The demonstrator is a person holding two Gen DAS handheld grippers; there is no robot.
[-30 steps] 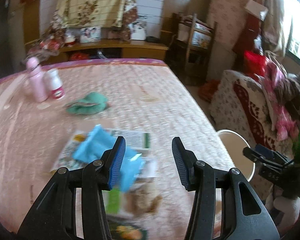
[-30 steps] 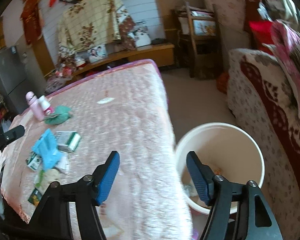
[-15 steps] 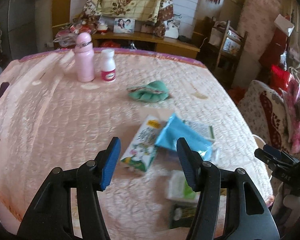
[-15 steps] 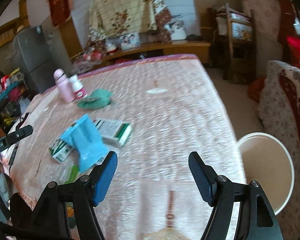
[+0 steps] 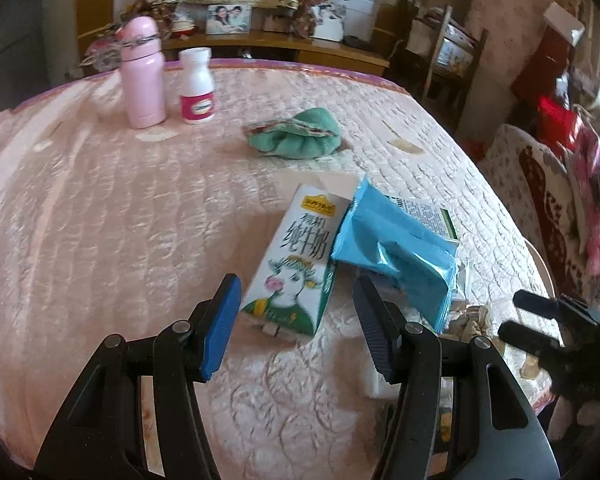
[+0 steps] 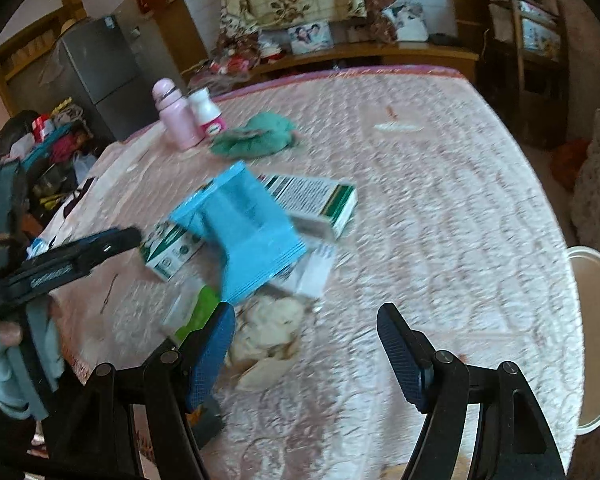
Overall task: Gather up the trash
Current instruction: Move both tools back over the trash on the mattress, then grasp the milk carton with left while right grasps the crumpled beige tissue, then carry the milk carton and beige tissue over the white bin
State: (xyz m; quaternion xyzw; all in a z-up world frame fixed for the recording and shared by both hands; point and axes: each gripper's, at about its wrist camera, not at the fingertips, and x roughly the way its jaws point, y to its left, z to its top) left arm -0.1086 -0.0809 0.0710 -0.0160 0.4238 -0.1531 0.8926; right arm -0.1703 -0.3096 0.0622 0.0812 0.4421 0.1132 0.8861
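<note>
Trash is nearly all where it lies, heaped on the pink quilted bedspread (image 5: 100,208), so I'd judge the collecting has hardly got going. At the heart of the pile sits a white and green milk carton (image 5: 296,264) lying flat; I'll place the rest from it. Overlapping the carton's right edge is a crinkled shiny blue foil pouch (image 5: 392,248), and under that pouch, further right, a green and white cardboard box (image 6: 316,200). On the carton's near side lie a crumpled beige paper wad (image 6: 272,328) and a small green and white packet (image 6: 192,312). Beyond the carton stand a pink bottle (image 5: 142,76) and a white pill bottle (image 5: 196,88), with a green cloth (image 5: 296,136) nearby; these look like keepers, though I can't be sure. The left gripper (image 5: 296,328) hovers over the carton's near end, jaws spread and pinching nothing. The right gripper (image 6: 306,344) hangs by the paper wad, likewise spread and empty. Far right of the carton, off the bed's edge, waits the white round bucket (image 6: 596,344); its contents are hidden.
</note>
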